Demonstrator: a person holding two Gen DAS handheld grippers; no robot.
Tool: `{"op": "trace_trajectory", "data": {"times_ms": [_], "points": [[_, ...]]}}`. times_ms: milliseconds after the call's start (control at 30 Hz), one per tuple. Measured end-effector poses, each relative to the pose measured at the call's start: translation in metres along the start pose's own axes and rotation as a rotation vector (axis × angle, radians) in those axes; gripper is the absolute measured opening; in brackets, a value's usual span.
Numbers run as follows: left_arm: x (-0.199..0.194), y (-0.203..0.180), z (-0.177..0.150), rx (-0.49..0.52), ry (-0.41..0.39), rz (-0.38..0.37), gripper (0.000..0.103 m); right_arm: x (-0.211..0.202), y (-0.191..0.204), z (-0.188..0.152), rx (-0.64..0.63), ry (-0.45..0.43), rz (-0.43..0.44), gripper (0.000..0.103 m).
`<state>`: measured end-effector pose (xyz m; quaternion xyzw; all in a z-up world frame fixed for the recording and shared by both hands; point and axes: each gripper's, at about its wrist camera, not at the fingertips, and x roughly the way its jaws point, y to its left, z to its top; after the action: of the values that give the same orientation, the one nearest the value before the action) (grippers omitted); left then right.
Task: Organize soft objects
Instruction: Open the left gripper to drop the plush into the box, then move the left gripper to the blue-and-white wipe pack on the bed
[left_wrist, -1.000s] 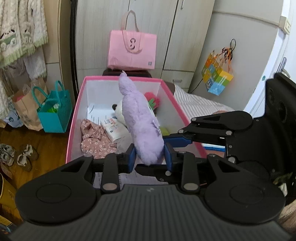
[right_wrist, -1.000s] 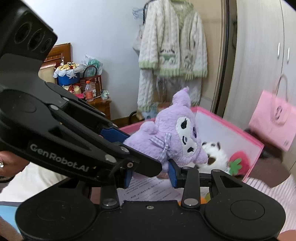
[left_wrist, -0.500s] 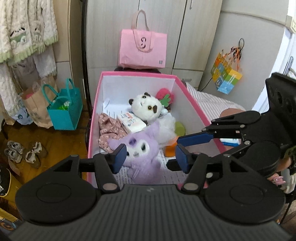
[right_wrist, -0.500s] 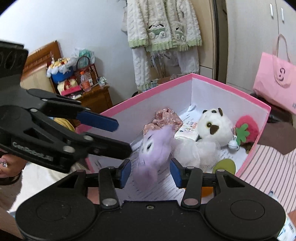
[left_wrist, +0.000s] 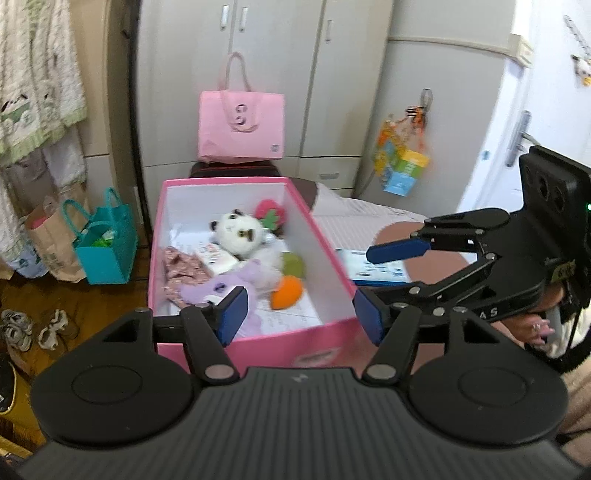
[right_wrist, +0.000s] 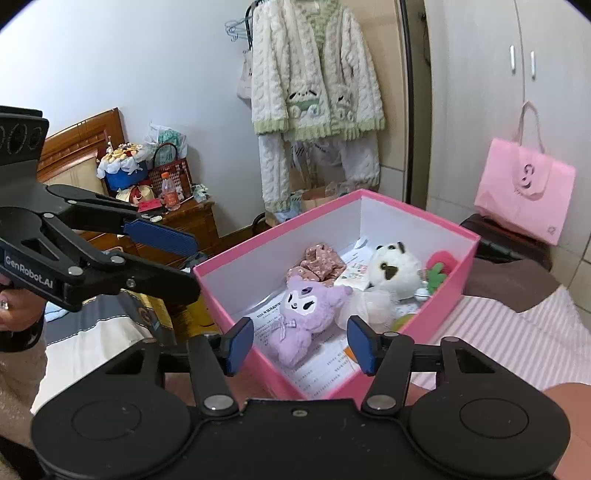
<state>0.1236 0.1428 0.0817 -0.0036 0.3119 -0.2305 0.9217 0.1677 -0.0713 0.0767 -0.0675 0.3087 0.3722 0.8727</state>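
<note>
Both grippers — left gripper (left_wrist: 300, 313), right gripper (right_wrist: 302, 344) — tilted down, fingers opening, empty

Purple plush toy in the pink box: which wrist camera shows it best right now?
The right wrist view. There the purple plush toy lies face up in the pink box, its whole body clear beyond the empty fingers. In the left wrist view the toy is blurred and partly hidden behind a blue finger.

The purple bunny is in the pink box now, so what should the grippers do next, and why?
Probably draw both back from the pink box. The purple plush bunny lies inside beside the white panda plush, and the left gripper and right gripper are opening with nothing between their pads.
</note>
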Motion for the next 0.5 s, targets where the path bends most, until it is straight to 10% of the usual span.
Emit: {"op": "trace_trajectory", "data": {"times_ms": [500], "points": [[-0.019,-0.075,0.002,0.131,-0.002,-0.053,0.075,-0.103,-0.013,-0.044,0.040,-0.093,-0.083,0.078]]}}
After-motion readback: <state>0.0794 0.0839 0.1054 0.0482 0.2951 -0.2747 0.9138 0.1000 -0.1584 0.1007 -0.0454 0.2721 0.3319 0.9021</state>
